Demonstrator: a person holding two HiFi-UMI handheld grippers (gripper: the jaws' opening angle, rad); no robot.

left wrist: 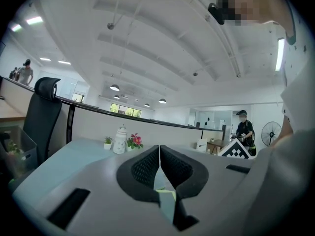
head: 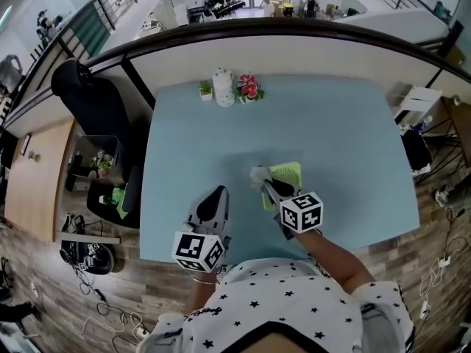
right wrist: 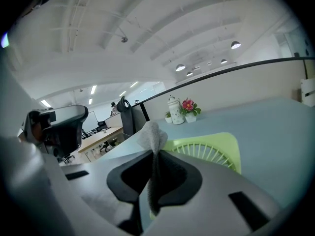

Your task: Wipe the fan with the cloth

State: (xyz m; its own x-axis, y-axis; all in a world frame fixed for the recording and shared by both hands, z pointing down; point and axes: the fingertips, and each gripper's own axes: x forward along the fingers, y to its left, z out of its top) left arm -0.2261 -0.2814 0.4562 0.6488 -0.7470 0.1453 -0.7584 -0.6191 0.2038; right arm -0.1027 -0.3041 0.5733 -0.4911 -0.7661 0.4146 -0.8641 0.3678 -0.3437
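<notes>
Lime-green fan flat on the light-blue table, near the middle, toward the near edge. Grey cloth pinched tight between closed jaws of right gripper, bunched end poking past the tips, at the fan's near-left edge. Left gripper off to the left, clear of the fan, jaws pressed together on nothing. White jar, pink flowers, small potted plant in a row at the far table edge.

Left gripper and right gripper: light grey moulded body, tapering toward the tip. Each has two black pads with a fine grid texture. Each carries a white cube printed with black square markers. The person wears a white short-sleeved shirt with small black stars.
</notes>
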